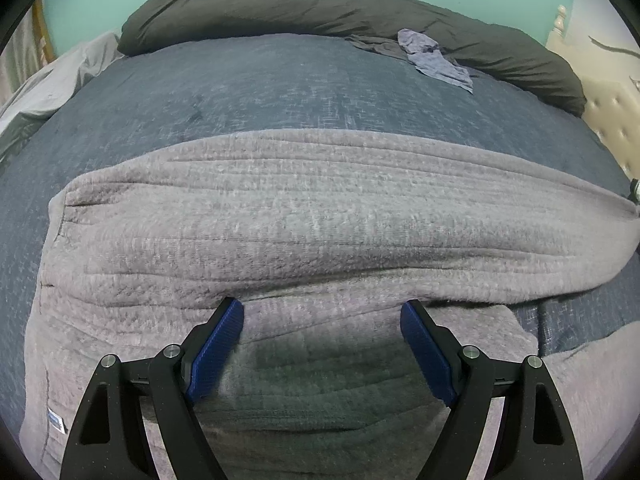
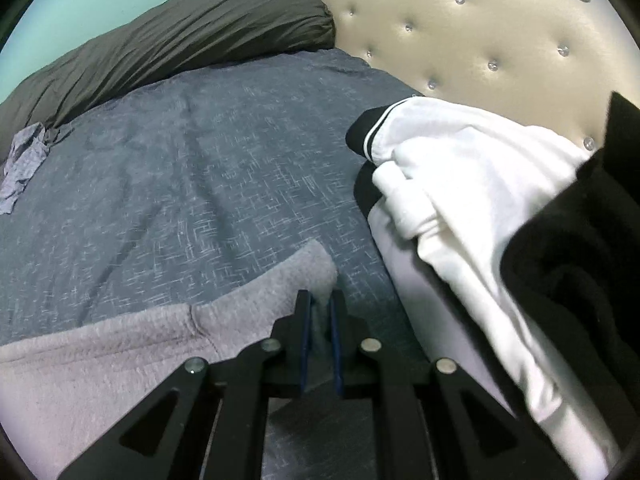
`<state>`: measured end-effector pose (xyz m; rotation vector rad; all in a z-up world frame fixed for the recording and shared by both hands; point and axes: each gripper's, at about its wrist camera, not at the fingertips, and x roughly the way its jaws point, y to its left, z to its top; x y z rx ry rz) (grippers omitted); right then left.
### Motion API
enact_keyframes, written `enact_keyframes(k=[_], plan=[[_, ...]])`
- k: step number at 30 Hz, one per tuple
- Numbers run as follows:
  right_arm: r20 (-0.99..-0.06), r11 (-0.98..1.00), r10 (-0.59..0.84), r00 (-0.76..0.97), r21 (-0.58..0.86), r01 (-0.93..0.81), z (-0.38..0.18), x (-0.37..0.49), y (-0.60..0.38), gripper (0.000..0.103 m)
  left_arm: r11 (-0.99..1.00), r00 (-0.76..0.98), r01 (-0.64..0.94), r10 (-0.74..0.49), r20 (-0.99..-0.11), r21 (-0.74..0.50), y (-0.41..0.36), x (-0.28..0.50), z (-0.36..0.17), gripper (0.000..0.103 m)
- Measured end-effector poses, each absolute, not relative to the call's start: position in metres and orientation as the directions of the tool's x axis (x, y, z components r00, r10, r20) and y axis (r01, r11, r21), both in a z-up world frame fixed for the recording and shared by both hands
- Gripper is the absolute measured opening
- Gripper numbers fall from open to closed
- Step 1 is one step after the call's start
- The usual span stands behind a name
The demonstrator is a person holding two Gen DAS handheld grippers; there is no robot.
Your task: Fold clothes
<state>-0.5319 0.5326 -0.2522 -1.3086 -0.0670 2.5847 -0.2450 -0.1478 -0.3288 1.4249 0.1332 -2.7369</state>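
Observation:
A fuzzy grey garment [image 1: 320, 216] lies spread across the blue bedspread [image 1: 240, 92], one layer folded over another. My left gripper [image 1: 322, 312] hovers just above its near part, open, with nothing between the blue pads. In the right wrist view the same grey garment [image 2: 132, 332] runs in from the left, and its end corner rises into my right gripper [image 2: 320, 300]. That gripper is shut on the corner, a strip of grey fabric showing between its fingers.
A dark grey pillow [image 1: 320, 8] lies along the far edge, with a small blue-grey cloth [image 1: 436, 58] beside it. A pile of white and black clothes [image 2: 480, 208] sits at the right by the cream tufted headboard [image 2: 480, 32]. Grey bedding [image 1: 48, 88] bunches at the left.

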Motion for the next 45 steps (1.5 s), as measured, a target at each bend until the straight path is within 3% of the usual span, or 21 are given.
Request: enact_keyframes(k=[7,14,20,26,30,33,40,45], plan=[[-0.814,-0.972,0.219,-0.538,-0.133,-0.194,-0.277,-0.537,0.544,0.009,-0.996,-0.578,0.081,-0.011,-0.816,-0.044,-0.144,-0.243,-0.323,0.085],[-0.784,-0.965,0.201,-0.587,-0.058,-0.254,-0.266,-0.52,0.563,0.017,-0.997,-0.566,0.074,-0.02,-0.824,-0.026,-0.137,-0.244,-0.329,0.085],[-0.729,-0.992,0.004,-0.684,0.082,-0.093,-0.243,-0.486,0.544,0.017,-0.997,-0.578,0.069,-0.008,-0.816,-0.038,-0.133,-0.241,-0.323,0.085],[-0.813,-0.995,-0.097,-0.575,0.091,0.039,-0.276,-0.47,0.495,0.017,-0.997,-0.58,0.057,0.002,-0.814,-0.043,-0.126,-0.24,-0.32,0.085],[-0.866,-0.993,-0.079,-0.493,0.112,-0.039,-0.3,-0.468,0.494,0.017,-0.998,-0.575,0.055,0.0,-0.818,-0.038,-0.126,-0.24,-0.321,0.085],[-0.821,-0.979,-0.12,-0.559,0.191,-0.071,-0.285,-0.452,0.495,0.017,-0.996,-0.582,0.067,0.003,-0.813,-0.052,-0.131,-0.239,-0.317,0.085],[-0.857,-0.979,-0.19,-0.478,0.203,0.025,-0.294,-0.417,0.453,0.017,-0.989,-0.599,0.107,0.017,-0.801,-0.101,-0.15,-0.23,-0.304,0.085],[-0.795,-0.955,-0.263,-0.546,0.294,0.033,-0.278,-0.383,0.441,0.017,-0.984,-0.6,0.137,0.006,-0.8,-0.11,-0.166,-0.216,-0.297,0.085]])
